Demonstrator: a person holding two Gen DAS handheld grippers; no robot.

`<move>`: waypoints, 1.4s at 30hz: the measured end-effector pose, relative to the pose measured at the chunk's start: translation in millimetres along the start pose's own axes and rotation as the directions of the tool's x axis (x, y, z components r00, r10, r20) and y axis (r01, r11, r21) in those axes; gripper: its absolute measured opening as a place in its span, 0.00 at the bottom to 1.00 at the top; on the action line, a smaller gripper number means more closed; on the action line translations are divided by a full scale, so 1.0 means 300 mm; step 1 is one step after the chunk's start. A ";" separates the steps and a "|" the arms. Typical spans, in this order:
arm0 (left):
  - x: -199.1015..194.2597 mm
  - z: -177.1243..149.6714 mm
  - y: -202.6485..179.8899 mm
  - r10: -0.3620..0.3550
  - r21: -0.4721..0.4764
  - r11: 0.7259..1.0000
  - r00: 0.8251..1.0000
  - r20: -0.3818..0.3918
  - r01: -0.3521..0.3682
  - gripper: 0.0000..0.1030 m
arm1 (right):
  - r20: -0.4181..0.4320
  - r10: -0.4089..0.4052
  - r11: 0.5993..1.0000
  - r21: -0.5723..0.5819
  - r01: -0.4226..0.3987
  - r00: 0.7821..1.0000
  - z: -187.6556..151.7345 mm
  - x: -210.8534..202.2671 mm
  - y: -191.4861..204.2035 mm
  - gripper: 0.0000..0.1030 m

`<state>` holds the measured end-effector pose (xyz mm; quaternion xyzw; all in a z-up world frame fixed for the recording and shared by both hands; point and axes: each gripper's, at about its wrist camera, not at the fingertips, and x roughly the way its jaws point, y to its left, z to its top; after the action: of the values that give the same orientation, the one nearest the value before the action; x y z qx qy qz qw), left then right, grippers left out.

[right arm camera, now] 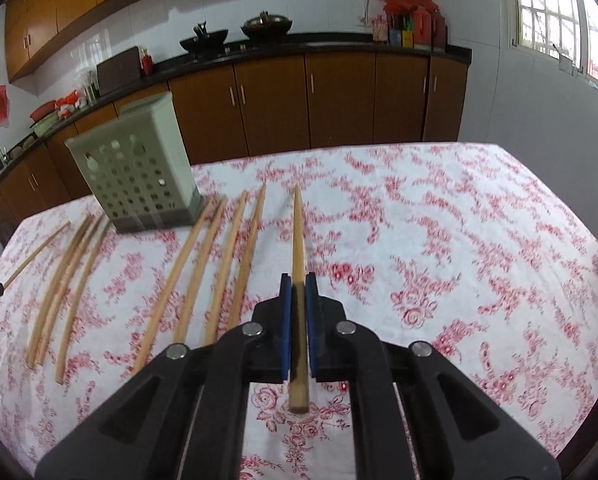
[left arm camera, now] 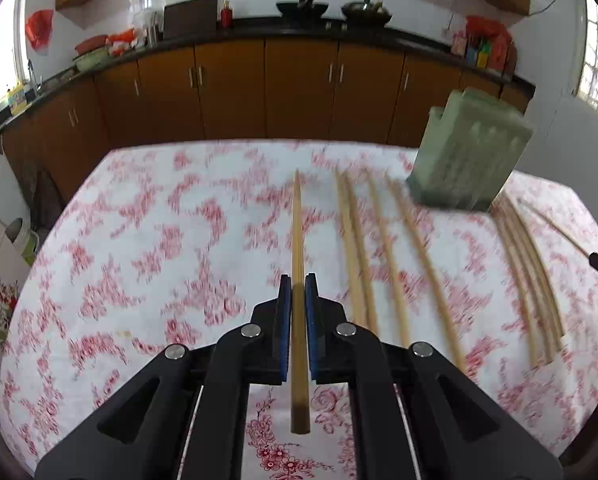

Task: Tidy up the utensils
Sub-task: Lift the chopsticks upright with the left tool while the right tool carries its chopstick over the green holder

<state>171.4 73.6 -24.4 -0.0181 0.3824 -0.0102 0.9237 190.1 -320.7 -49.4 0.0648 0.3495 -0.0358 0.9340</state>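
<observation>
You are barely started: your left gripper (left arm camera: 298, 286) and right gripper (right arm camera: 298, 285) each clench one chopstick (left arm camera: 298, 240) off the tablecloth (left arm camera: 139, 240), eight more lie loose, and the green holder (left arm camera: 469, 156), at one o'clock in the left view, looks unfilled.

The left gripper (left arm camera: 298, 286) clamps a long wooden chopstick (left arm camera: 298, 240) above the floral-clothed worktop (left arm camera: 139, 240); a pale green perforated plastic holder (left arm camera: 469, 156) stands far right.
</observation>
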 end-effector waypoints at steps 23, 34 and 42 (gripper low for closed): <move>-0.168 0.208 -0.033 0.003 -0.013 1.000 0.969 0.245 0.001 0.07 | 0.243 0.040 0.998 0.033 -0.050 0.969 0.232 -0.163 0.003 0.08; -0.268 0.358 -0.033 0.018 -0.003 1.000 0.940 0.341 -0.018 0.07 | 0.366 0.105 0.993 0.008 -0.116 0.925 0.458 -0.306 0.024 0.08; -0.398 0.567 -0.171 -0.112 0.018 0.993 0.890 0.442 0.116 0.07 | 0.451 0.243 0.962 0.004 -0.274 0.859 0.664 -0.431 0.087 0.08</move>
<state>206.8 30.5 182.4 -0.0465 0.1610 -0.0582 0.9841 224.9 -321.3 187.0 0.1330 0.1126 0.0641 0.9826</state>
